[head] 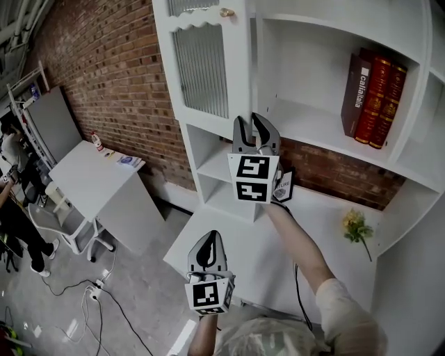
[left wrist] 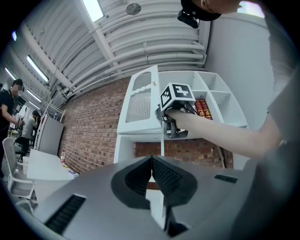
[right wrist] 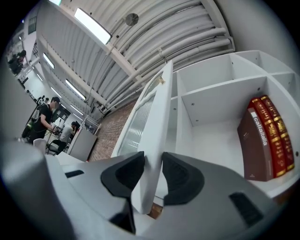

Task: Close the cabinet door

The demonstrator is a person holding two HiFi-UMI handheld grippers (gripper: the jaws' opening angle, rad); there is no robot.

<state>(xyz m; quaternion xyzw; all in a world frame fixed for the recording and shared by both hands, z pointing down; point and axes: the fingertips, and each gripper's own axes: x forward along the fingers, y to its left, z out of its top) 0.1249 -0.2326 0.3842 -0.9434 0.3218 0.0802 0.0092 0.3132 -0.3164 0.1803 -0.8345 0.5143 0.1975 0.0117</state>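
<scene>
The white cabinet door, with a ribbed glass pane and a brass knob, stands swung out from the white shelf unit. My right gripper reaches up to the door's lower free corner. In the right gripper view the door's edge runs between the two pads, which press on it from both sides. My left gripper hangs low over the desk, shut and holding nothing. In the left gripper view its jaws meet, and it faces the door.
Red and brown books stand in the open shelf compartment to the right of the door. A yellow flower lies on the desk. A white table stands by the brick wall at left, with people and floor cables beyond.
</scene>
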